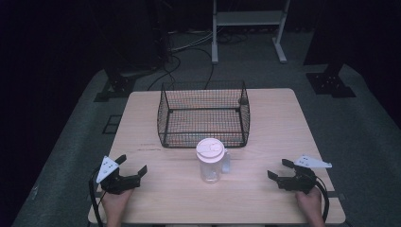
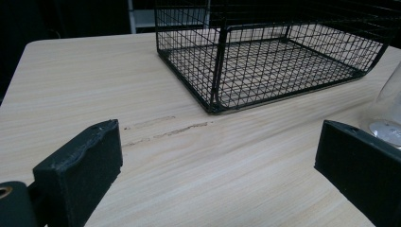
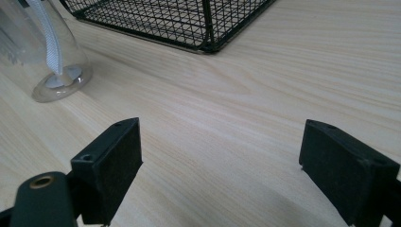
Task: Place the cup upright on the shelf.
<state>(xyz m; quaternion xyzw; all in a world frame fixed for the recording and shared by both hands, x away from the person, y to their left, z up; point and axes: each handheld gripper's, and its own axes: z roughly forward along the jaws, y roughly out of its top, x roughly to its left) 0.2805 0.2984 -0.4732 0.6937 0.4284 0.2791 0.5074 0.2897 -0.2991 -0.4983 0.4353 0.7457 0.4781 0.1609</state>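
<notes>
Left tongs (image 1: 132, 163) rest released near the tabletop's (image 1: 265, 203) front-left corner. At centre, just before the wire basket (image 1: 203, 115), I see the clear lidded pitcher (image 1: 210, 160): judged light, rigid and slippery; I would grip its side handle. Right tongs (image 1: 279, 169) rest released near the front-right corner.

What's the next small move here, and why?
Probably bring the right gripper left toward the clear lidded pitcher, whose handle faces that side. Both grippers are open and hold nothing; the left gripper sits equally far off. The pitcher stands upright just in front of the empty wire basket.
</notes>
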